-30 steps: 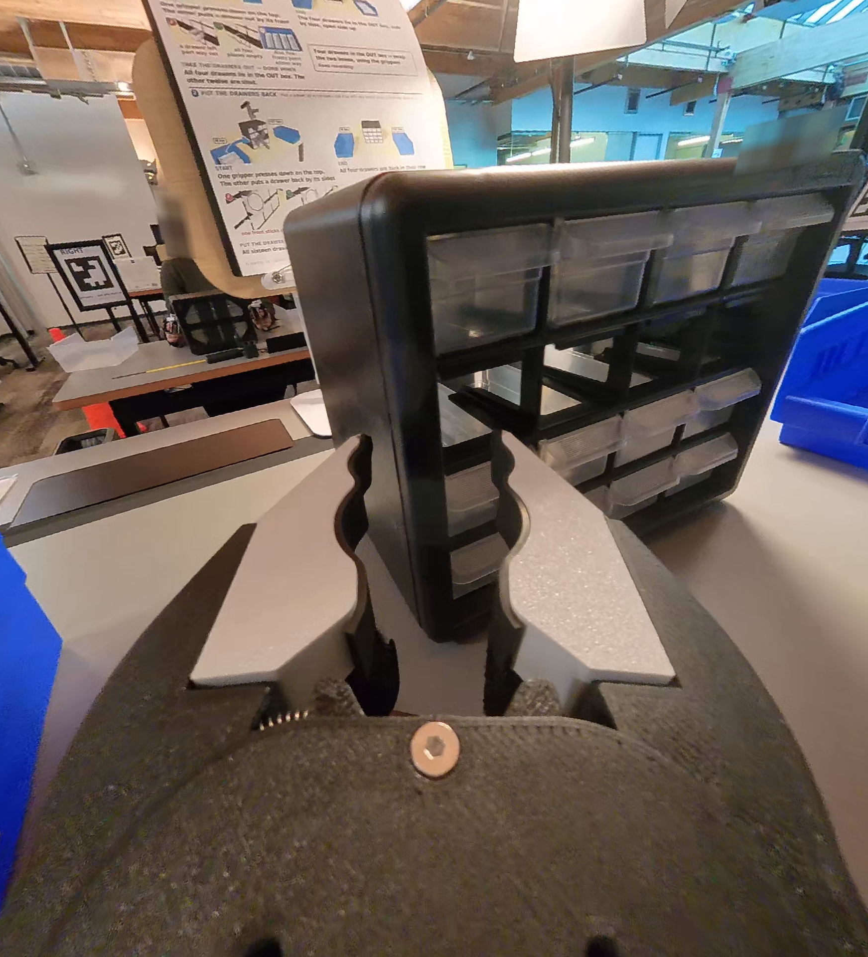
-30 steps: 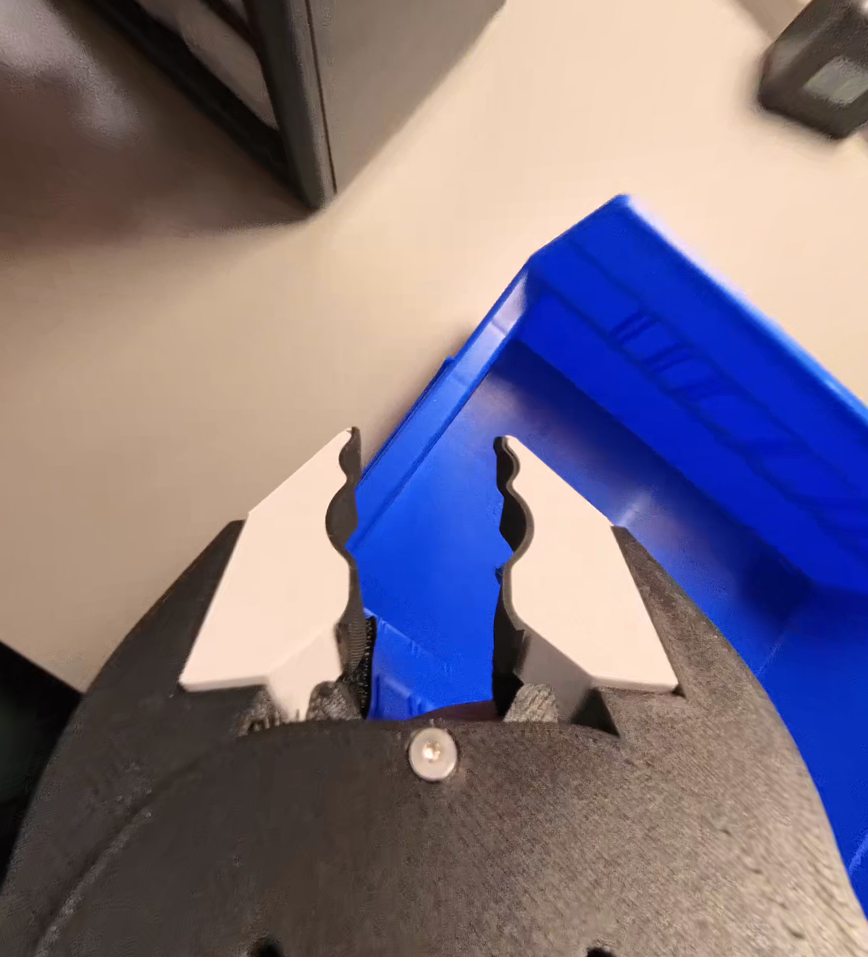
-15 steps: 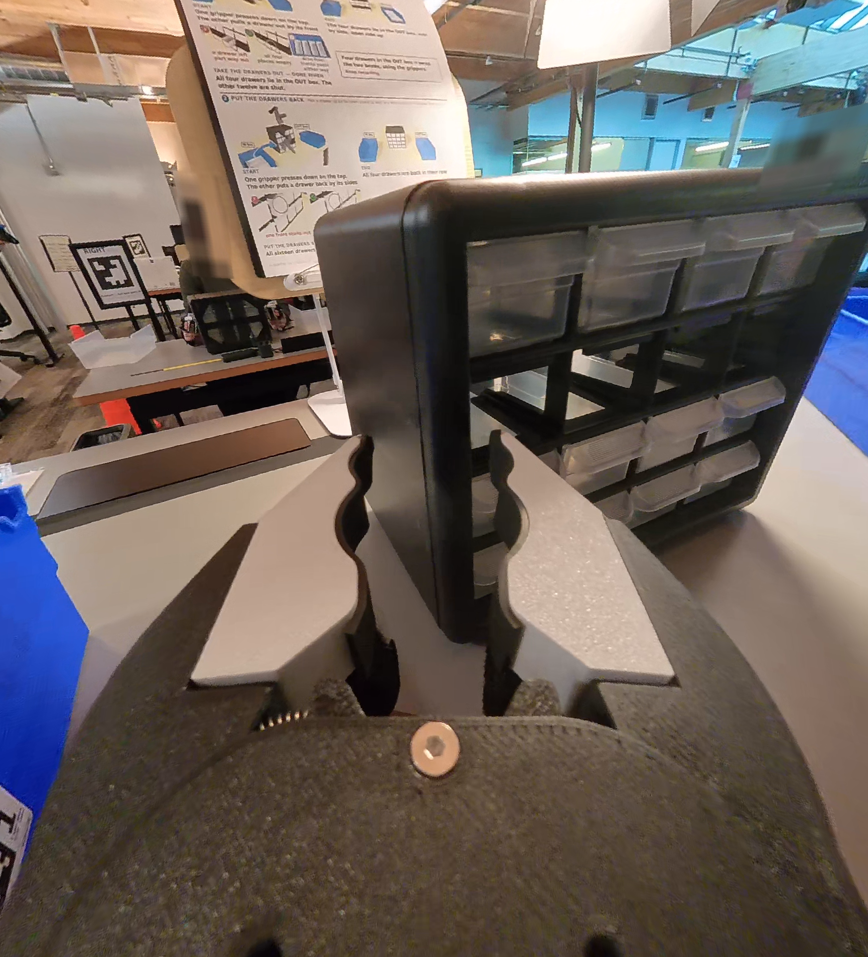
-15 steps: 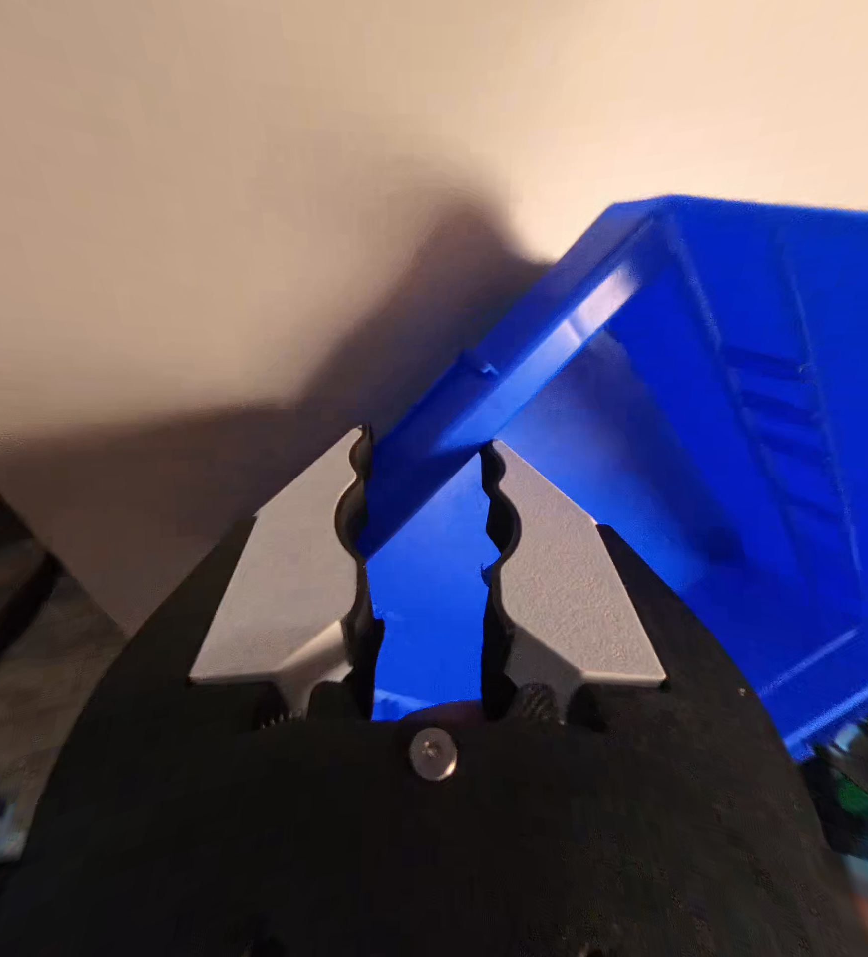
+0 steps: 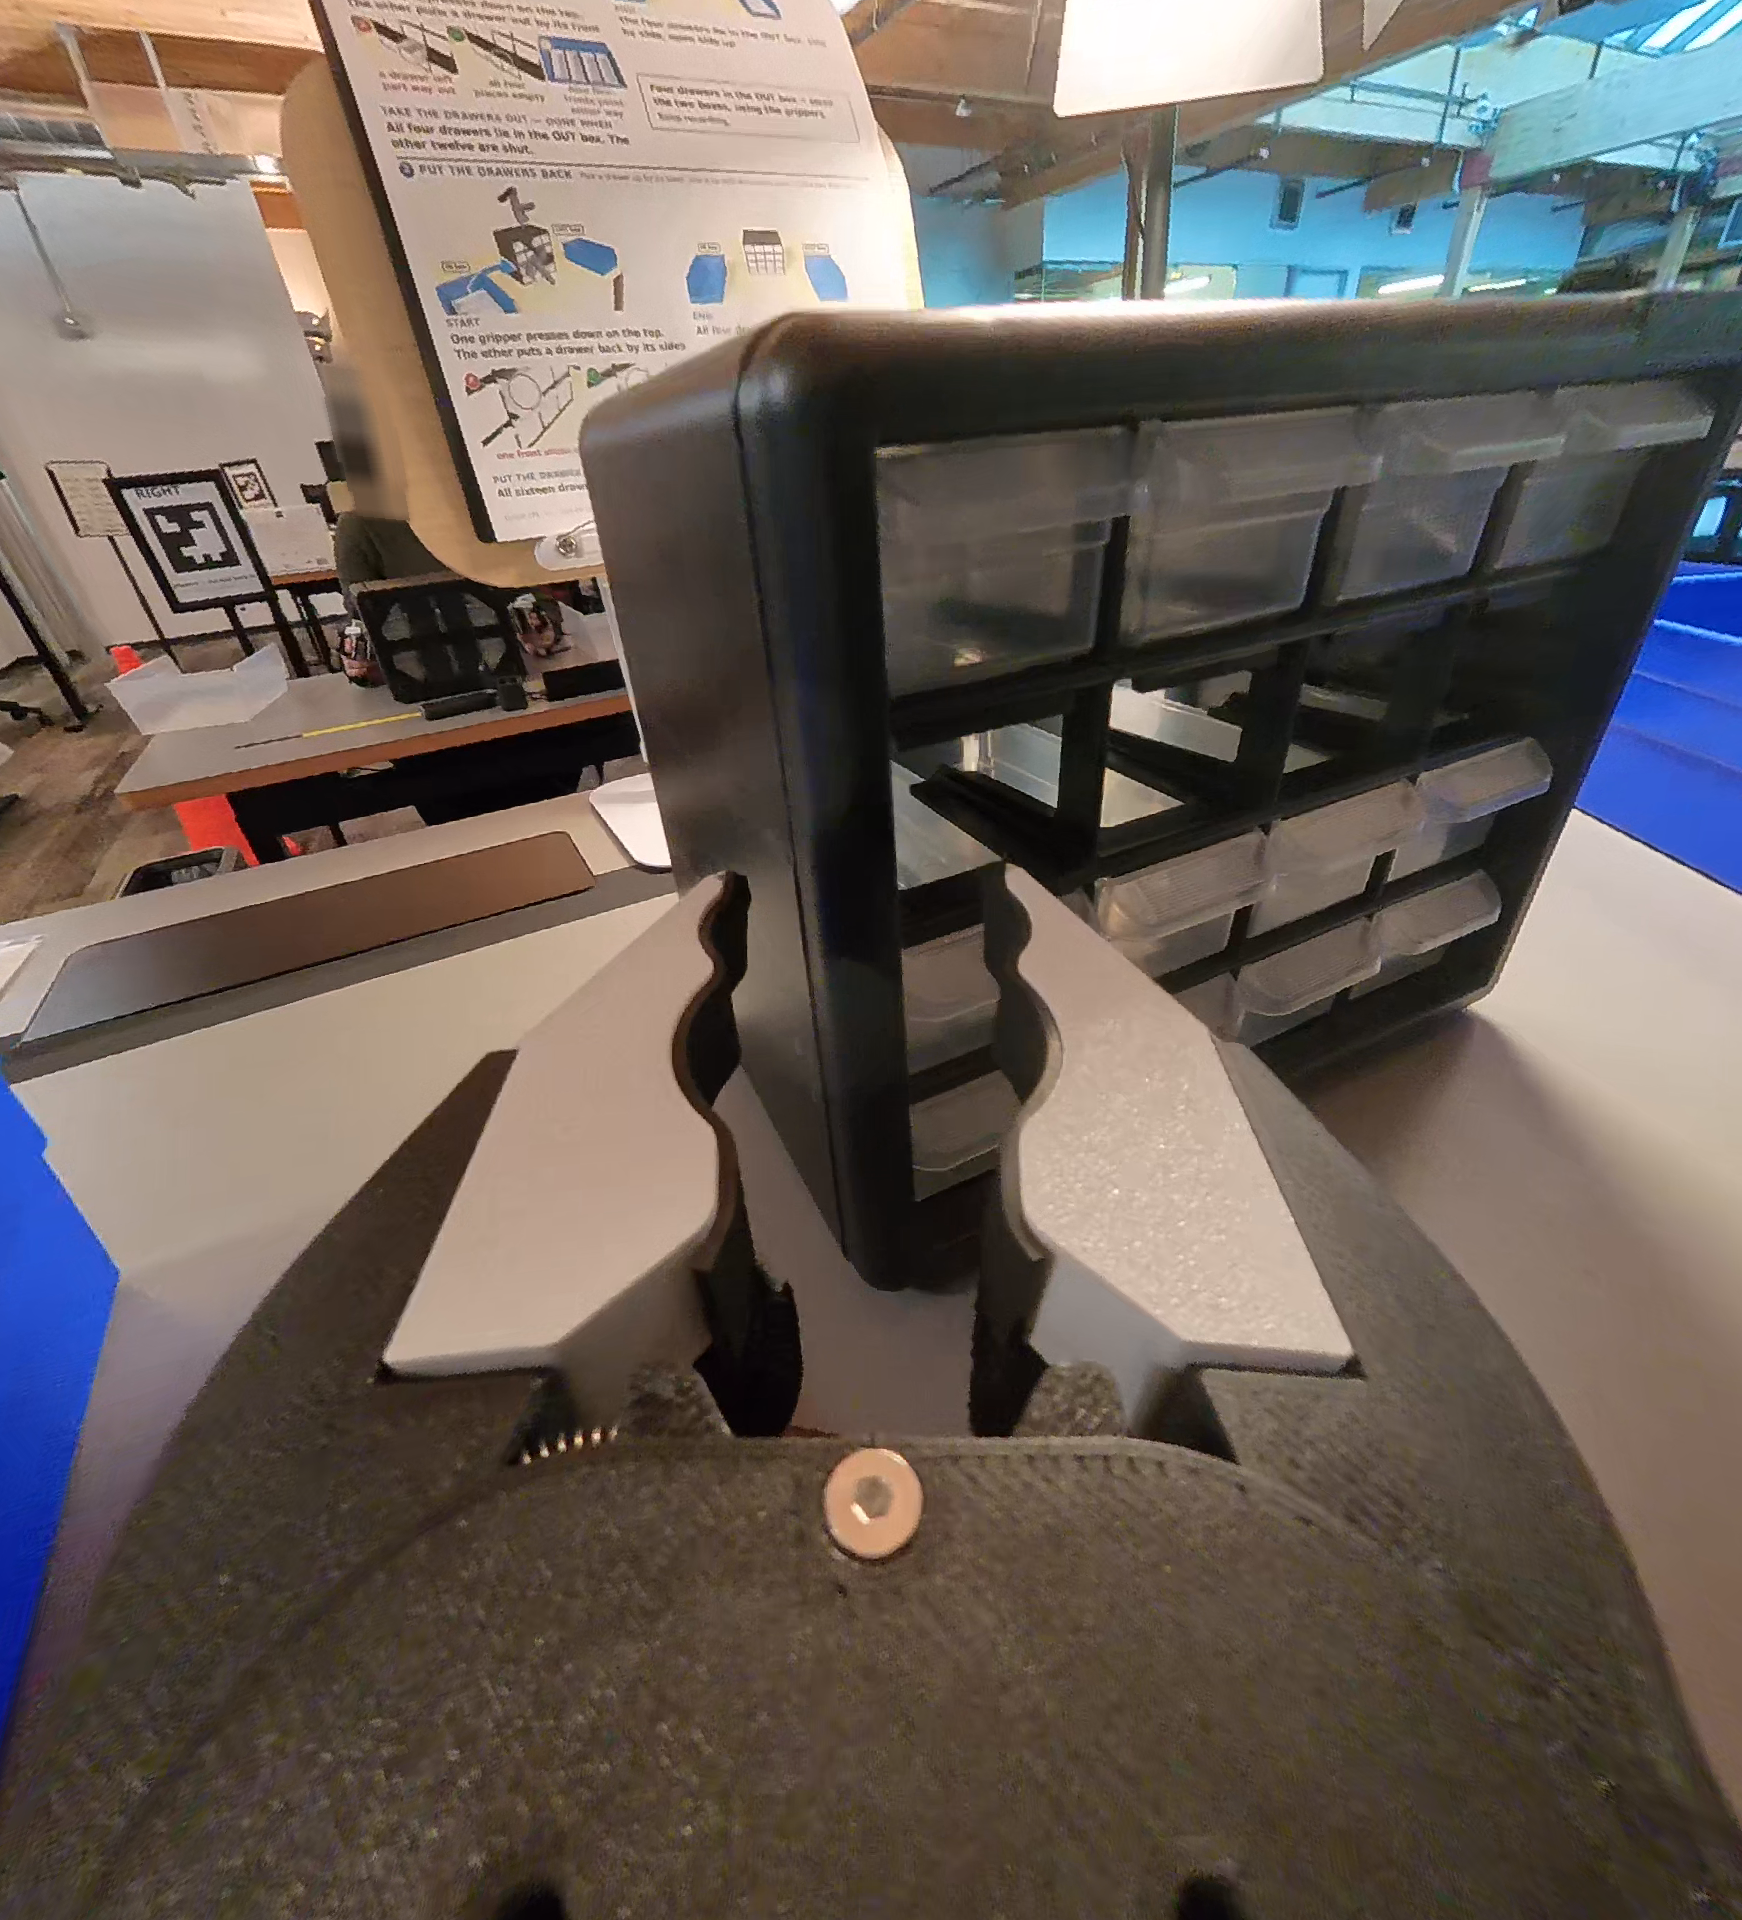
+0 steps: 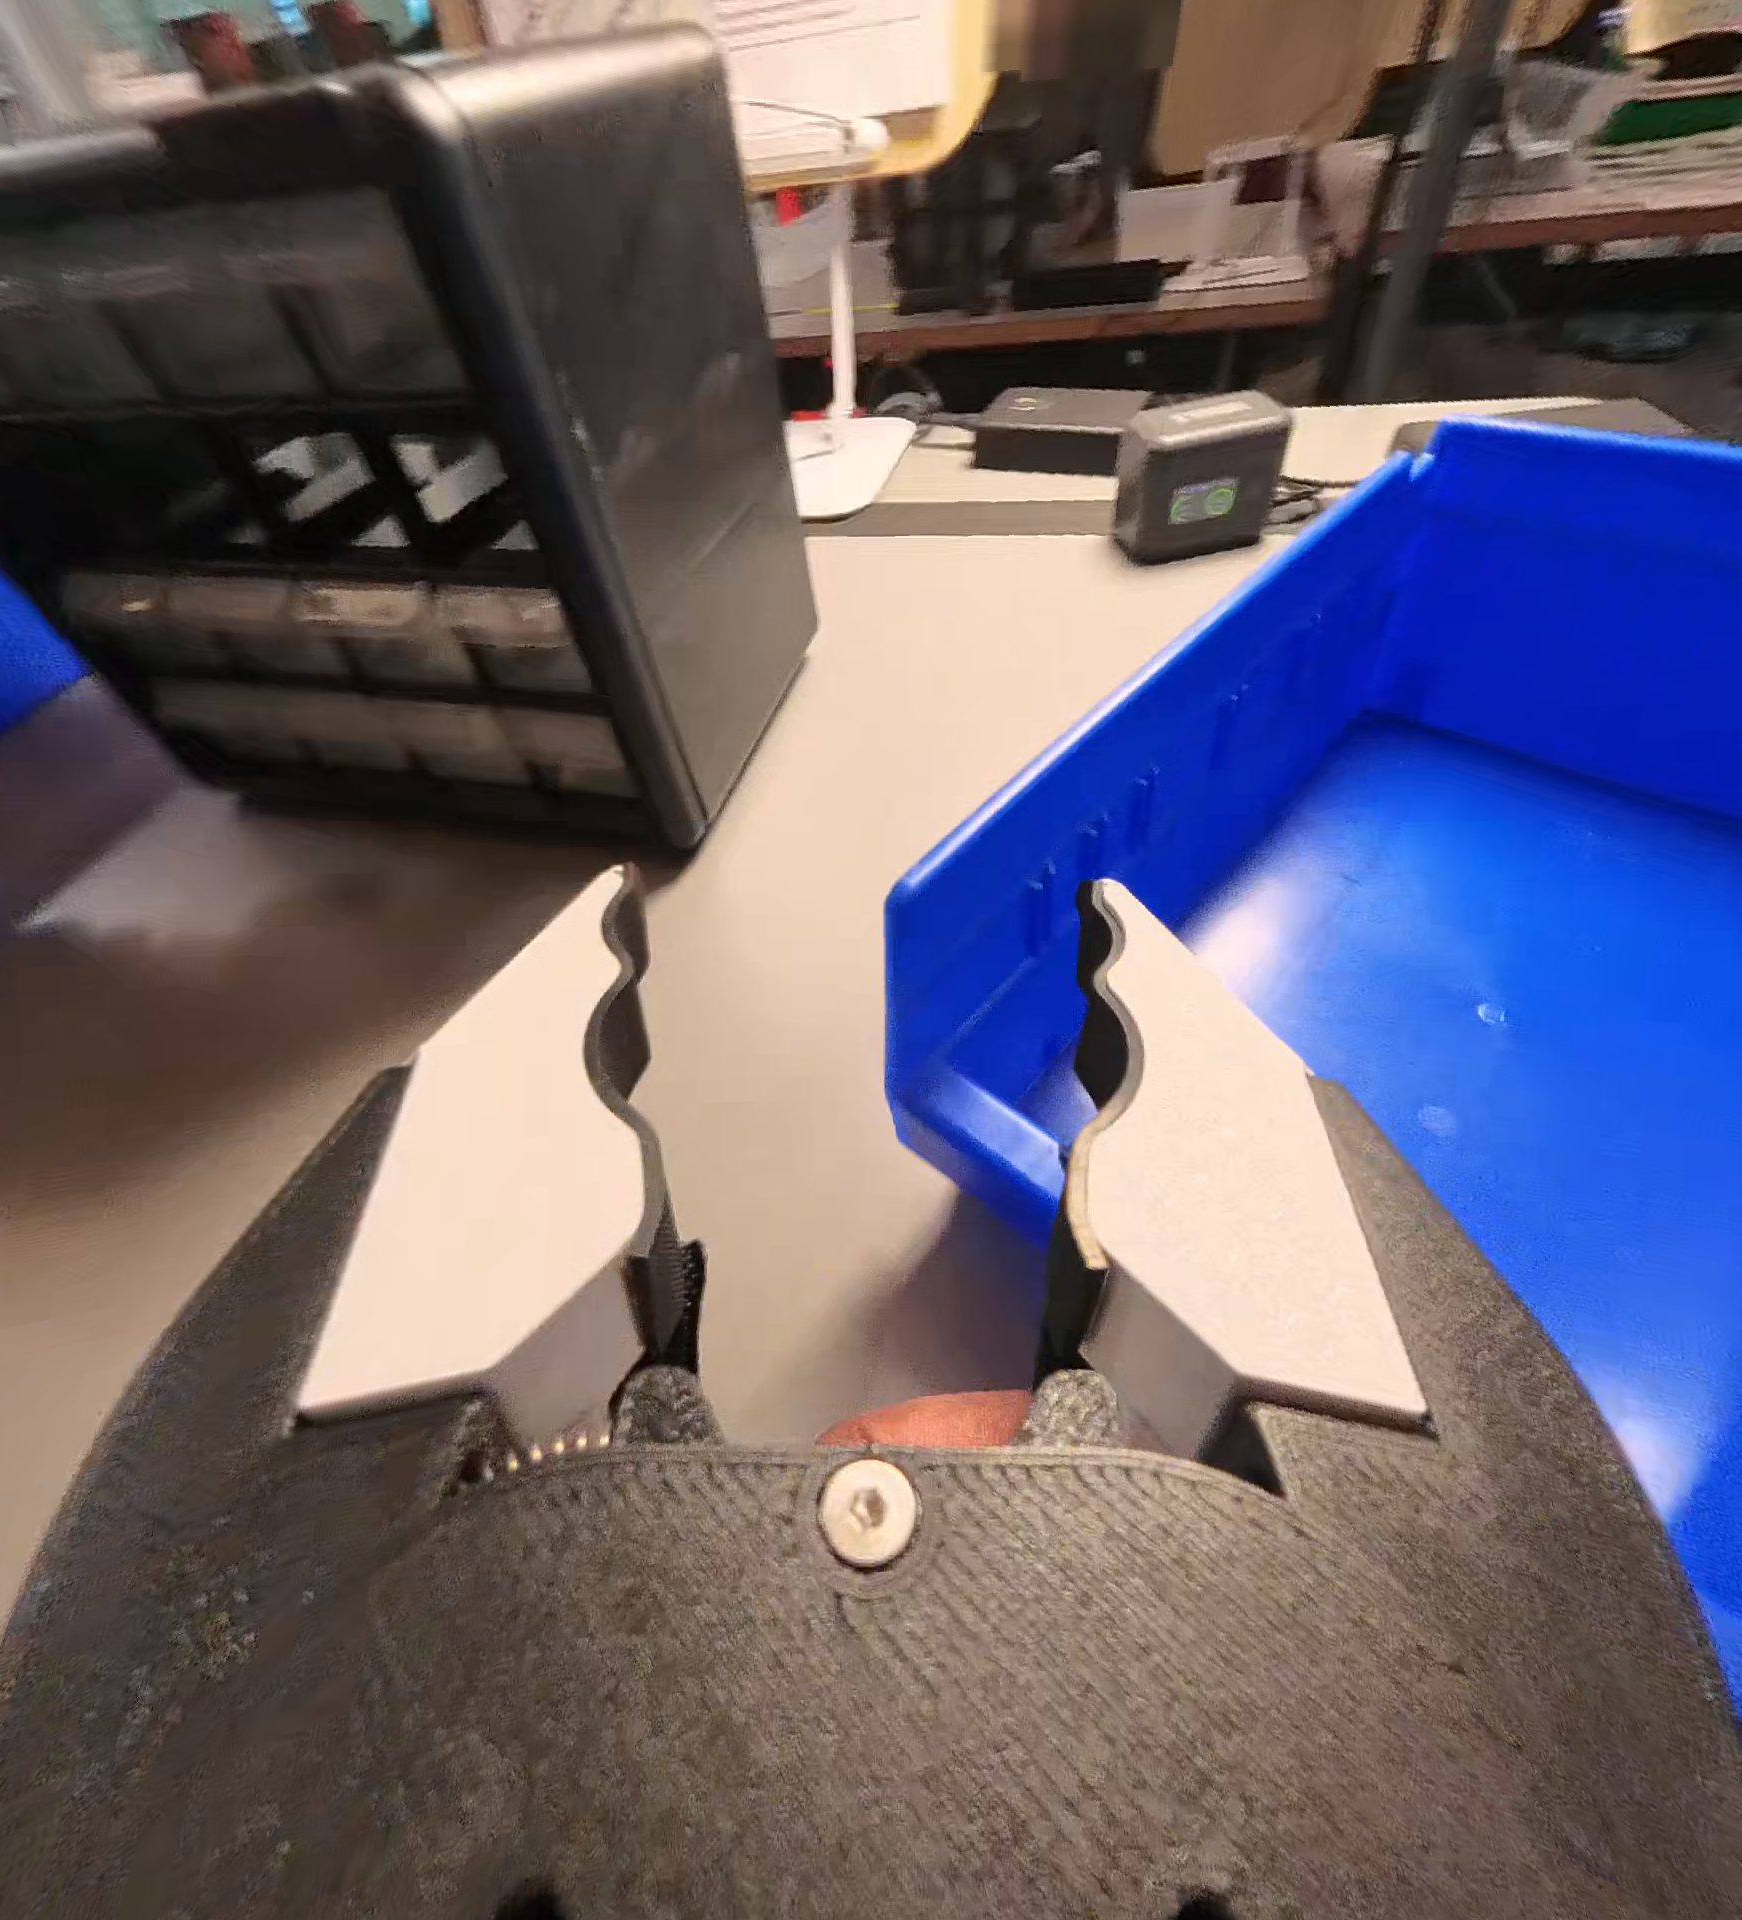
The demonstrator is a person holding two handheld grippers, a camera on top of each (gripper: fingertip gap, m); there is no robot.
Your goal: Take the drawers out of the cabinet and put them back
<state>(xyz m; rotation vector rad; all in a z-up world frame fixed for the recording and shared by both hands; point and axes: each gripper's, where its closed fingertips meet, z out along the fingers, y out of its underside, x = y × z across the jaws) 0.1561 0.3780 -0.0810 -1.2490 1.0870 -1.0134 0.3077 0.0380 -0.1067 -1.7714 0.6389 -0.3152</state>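
With the left tool (image 5: 872, 1039) part-open and the right tool (image 6: 862, 1039) wide, both bare, the cabinet (image 5: 1210, 665) mid-counter (image 5: 275, 1091) is best steadied from above before a drawer (image 5: 1002, 540) is pulled.

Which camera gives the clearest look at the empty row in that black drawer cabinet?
The left wrist view: the cabinet fills it sharply, its second row plainly empty. The right wrist view shows the cabinet farther off and blurred, the gaps barely readable.
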